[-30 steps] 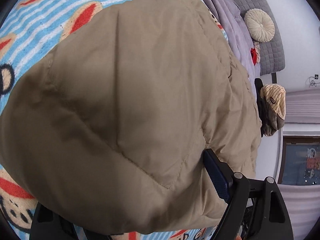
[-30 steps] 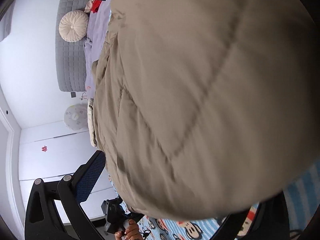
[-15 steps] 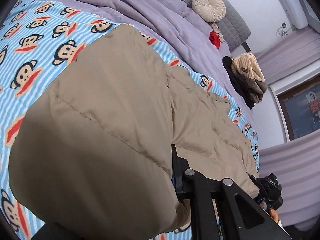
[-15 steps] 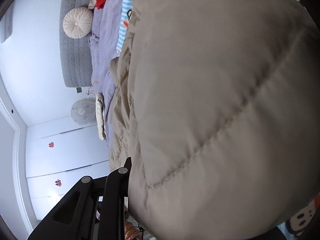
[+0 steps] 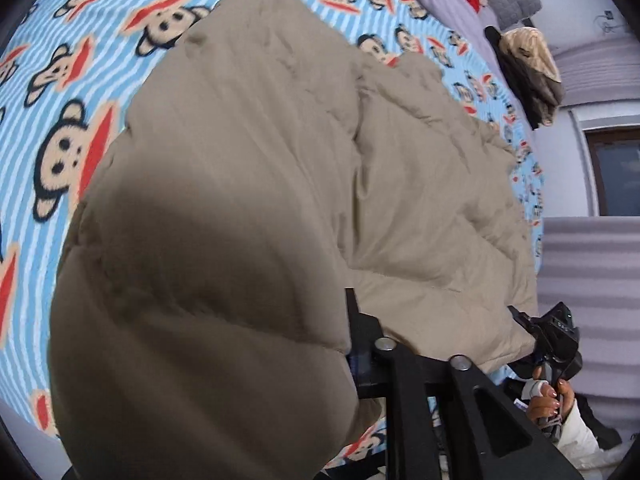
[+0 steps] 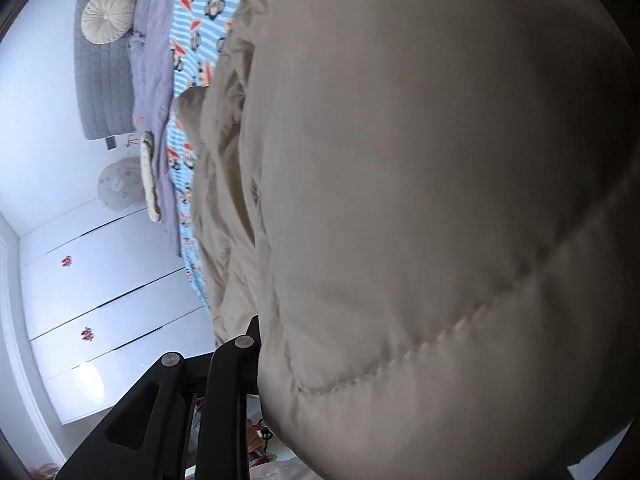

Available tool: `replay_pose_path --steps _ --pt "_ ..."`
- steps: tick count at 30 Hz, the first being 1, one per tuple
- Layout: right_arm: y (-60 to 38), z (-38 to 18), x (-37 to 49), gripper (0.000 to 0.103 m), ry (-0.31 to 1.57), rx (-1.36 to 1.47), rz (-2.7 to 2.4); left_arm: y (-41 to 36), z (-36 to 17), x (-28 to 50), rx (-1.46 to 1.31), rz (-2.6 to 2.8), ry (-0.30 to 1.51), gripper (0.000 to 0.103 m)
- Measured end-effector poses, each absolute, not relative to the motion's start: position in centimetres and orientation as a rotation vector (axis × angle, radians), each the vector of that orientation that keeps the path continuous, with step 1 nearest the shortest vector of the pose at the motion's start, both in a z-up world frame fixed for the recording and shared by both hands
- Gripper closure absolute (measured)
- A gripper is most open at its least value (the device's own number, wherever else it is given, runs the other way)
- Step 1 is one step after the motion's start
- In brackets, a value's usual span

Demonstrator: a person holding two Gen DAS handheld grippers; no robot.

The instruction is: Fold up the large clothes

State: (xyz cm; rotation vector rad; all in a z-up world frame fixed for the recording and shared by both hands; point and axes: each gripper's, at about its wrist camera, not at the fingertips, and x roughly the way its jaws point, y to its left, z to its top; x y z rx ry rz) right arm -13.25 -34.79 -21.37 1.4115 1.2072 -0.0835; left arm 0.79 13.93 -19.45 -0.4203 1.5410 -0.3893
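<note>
- Left gripper (image 5: 348,344): fingers drawn together, clamped on a bunched fold of the tan padded coat (image 5: 248,208).
- Right gripper (image 6: 256,344): likewise pinched on the coat (image 6: 440,200); far finger hidden by fabric.
- Coat lies on the monkey-print blanket (image 5: 60,92).
- Left view only: right hand (image 5: 546,398), dark window (image 5: 616,176).
- Right view only: white wardrobe doors (image 6: 112,280), round cushion (image 6: 108,16).

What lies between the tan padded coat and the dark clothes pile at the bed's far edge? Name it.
Left wrist view: only monkey-print blanket lies between the coat and the clothes pile.
</note>
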Motion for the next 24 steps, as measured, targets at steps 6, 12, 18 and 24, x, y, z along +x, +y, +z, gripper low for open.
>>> replay_pose_path --steps 6,12,18,24 --pt "-36.3 -20.0 -13.0 0.042 1.319 1.292 -0.243 15.9 -18.0 0.0 -0.269 -0.352 1.563 0.052" --pt "-40.5 -14.8 -18.1 0.042 1.222 1.162 -0.547 21.6 -12.6 -0.2 -0.129 -0.232 1.471 0.052" --pt "-40.9 -10.4 -14.8 0.077 1.077 0.966 -0.511 21.0 -11.0 3.3 -0.147 -0.249 1.363 0.052" --pt "-32.8 -13.5 -9.2 0.077 1.184 0.76 -0.342 13.9 -16.2 6.8 -0.045 -0.261 1.38 0.052"
